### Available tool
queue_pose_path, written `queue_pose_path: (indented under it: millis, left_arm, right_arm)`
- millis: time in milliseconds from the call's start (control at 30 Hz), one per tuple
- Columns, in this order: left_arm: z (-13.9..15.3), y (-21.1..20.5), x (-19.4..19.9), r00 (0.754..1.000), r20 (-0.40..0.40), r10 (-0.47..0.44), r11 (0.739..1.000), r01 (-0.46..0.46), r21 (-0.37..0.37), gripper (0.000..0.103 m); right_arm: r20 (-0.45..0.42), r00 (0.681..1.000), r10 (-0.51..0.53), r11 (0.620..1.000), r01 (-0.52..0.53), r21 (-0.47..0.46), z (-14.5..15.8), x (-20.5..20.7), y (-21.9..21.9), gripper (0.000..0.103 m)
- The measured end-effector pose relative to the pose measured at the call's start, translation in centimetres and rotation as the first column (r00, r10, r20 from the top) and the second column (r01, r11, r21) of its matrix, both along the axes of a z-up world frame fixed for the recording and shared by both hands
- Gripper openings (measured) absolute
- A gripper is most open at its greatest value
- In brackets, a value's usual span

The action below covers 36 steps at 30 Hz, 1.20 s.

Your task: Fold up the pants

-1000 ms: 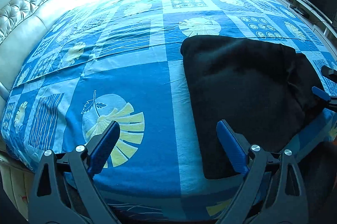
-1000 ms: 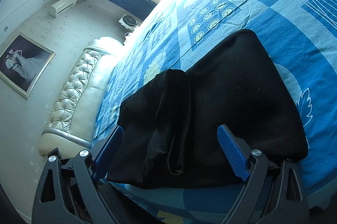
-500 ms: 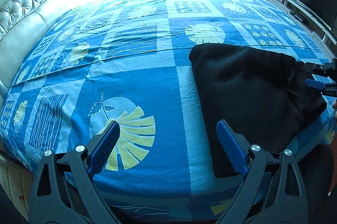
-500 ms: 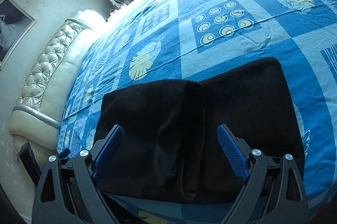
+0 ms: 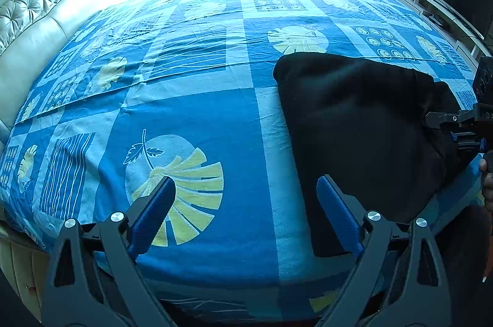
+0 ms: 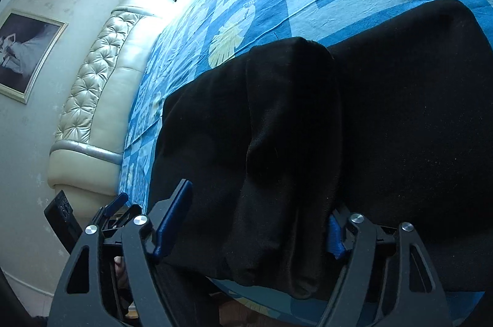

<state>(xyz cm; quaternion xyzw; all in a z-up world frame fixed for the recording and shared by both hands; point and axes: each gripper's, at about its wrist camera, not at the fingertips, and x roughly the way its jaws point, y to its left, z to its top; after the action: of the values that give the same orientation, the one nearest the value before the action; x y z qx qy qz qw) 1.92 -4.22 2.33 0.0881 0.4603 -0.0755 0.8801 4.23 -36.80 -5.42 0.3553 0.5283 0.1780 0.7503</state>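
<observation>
The pants (image 5: pixel 354 123) are lying on the bed (image 5: pixel 191 117) near its front edge, over on the right side in the left wrist view, already folded into a chunky black block with a rounded far corner and a pretty straight left edge. They're plain black, kind of a soft matte knit with a bit of lint showing, no visible pockets or labels from here. In the right wrist view you can see a thick rolled ridge of fabric (image 6: pixel 289 148) bunching up and running from the far edge down toward the camera, with flatter layers spreading out either side of it. The near end is hanging slightly over the bed edge. The right hand-held gripper (image 6: pixel 255 222) is closing in on that ridge, the bunched cloth sitting right between its blue pads; the right pad is mostly buried behind the fabric, so I can't tell if it's properly pinching. From the left wrist view the same hand-held gripper is poking into the right end of the pants. The left hand-held gripper (image 5: pixel 246 213) is hovering wide open with nothing in it, its right finger (image 5: pixel 336 213) over the pants' near left corner and the other one over the yellow leaf print (image 5: pixel 181 185) on the blue sheet.
</observation>
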Motion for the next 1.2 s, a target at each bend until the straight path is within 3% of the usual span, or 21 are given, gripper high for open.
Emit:
queue_pose_path:
  millis: [67, 233, 433, 633, 733, 833, 933, 1033, 1200]
  left_arm:
    - [-0.2, -0.1, 0.0, 1.0, -0.007, -0.001, 1.0, 0.001, 0.002, 0.093]
    - [-0.6, 0.0, 0.0, 1.0, -0.012, 0.001, 1.0, -0.001, 0.01, 0.093]
    - [-1.0, 0.2, 0.1, 1.0, -0.025, 0.003, 1.0, -0.003, 0.005, 0.093]
    - [-0.8, 0.1, 0.0, 0.999, -0.032, -0.012, 0.999, 0.011, -0.037, 0.093]
    - [-0.9, -0.1, 0.0, 0.999, -0.042, -0.02, 0.998, 0.018, -0.064, 0.093]
    - [-1.1, -0.4, 0.0, 0.998, -0.049, -0.029, 0.997, 0.025, -0.073, 0.093]
    - [-1.5, -0.7, 0.1, 0.997, -0.065, -0.031, 0.996, 0.026, -0.081, 0.093]
    - [-1.7, -0.8, 0.1, 0.997, -0.077, -0.026, 0.996, 0.019, -0.086, 0.093]
    - [-1.9, -1.0, 0.1, 0.996, -0.079, -0.027, 0.996, 0.02, -0.082, 0.093]
  right_arm:
    - [-0.018, 1.0, -0.014, 1.0, 0.014, -0.016, -0.4, 0.1, -0.2, 0.031]
    - [0.009, 1.0, -0.018, 1.0, 0.018, -0.021, 0.3, -0.3, -0.2, 0.016]
    - [0.132, 0.991, -0.024, 0.997, 0.033, -0.066, 5.5, -0.7, -0.5, 0.013]
    - [0.219, 0.974, -0.063, 0.983, 0.098, -0.155, 9.7, -1.9, -4.2, 0.012]
    - [0.182, 0.976, -0.117, 0.968, 0.153, -0.2, 8.4, -2.5, -6.9, 0.012]
    - [0.104, 0.981, -0.161, 0.957, 0.181, -0.227, 4.9, -3.3, -9.6, 0.012]
    - [0.06, 0.976, -0.208, 0.962, 0.215, -0.167, 1.5, -3.9, -11.2, 0.012]
    - [0.062, 0.97, -0.237, 0.965, 0.242, -0.104, 0.6, -4.0, -11.7, 0.012]
    - [0.064, 0.969, -0.238, 0.967, 0.243, -0.081, 0.3, -4.1, -11.7, 0.013]
